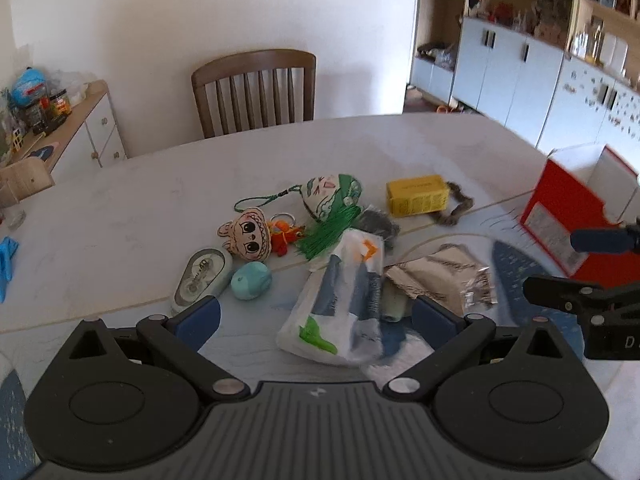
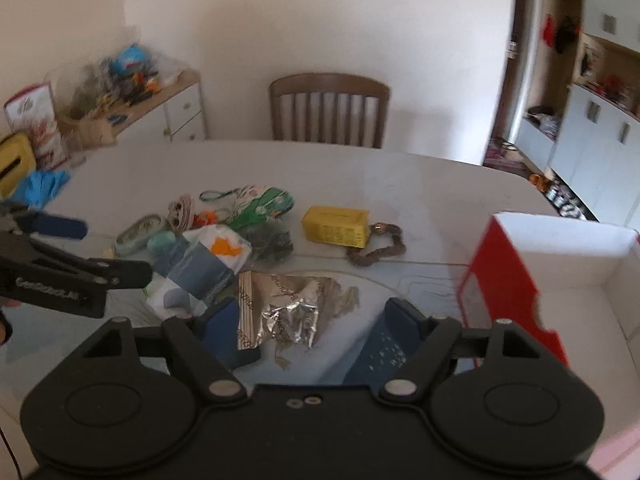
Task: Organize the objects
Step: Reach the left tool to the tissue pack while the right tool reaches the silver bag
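So you've got the big pale marble-look worktop with a loose pile of small stuff in the middle, and the open red-and-white cardboard box sitting off to your right, nothing visible in it, so I'd guess sorting has barely started. Next biggest is the white-and-blue plastic packet, right in front of your left gripper, which is spread wide and holding nothing. Just beside it lies the crinkled silver foil pouch, between the wide-apart fingers of your right gripper, also holding nothing. Further back: the yellow rectangular box, touching a brown scrunchie. Smallest is the teal egg-shaped toy. Looks like you're lining up a pick. Drop low on the pouch, pinch gently since foil slips, then swing right to the box.
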`<state>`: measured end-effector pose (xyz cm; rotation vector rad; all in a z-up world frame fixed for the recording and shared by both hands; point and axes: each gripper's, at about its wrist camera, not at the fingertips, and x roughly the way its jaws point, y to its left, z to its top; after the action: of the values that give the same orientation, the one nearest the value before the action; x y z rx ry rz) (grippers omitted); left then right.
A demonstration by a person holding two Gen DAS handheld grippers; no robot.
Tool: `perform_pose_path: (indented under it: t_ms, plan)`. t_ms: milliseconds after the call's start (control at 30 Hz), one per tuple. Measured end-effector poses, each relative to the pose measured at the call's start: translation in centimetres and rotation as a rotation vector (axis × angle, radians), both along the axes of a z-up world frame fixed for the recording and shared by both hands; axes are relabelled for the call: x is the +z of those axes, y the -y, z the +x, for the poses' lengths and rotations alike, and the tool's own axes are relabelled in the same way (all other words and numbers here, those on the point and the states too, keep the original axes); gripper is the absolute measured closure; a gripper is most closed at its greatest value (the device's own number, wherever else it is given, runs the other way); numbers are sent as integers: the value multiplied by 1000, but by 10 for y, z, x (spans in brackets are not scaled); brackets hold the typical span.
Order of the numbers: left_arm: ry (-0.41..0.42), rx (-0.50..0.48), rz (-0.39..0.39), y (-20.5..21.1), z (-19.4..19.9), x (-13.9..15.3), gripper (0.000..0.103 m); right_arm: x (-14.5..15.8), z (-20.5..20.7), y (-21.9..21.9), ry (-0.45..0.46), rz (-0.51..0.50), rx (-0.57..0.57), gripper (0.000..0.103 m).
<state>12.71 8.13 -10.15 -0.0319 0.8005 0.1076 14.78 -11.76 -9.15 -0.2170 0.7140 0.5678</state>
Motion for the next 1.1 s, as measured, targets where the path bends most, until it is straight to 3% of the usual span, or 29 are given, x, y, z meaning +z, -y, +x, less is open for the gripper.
perform_pose_path:
  t_ms: [333, 600, 833, 1100]
  plan:
    - [-76, -1, 3, -2, 43, -25, 1, -33, 25, -30, -33, -106, 116, 25]
    - [-151, -7, -46, -4, 65, -43, 7, -48, 43, -40, -111, -71, 104, 25]
    - [-215, 17, -100, -10, 75, -56, 27, -56, 51, -42, -150, -63, 91, 31]
    - [-219, 31, -144, -14, 75, -57, 62, -55, 51, -42, -159, -52, 72, 46]
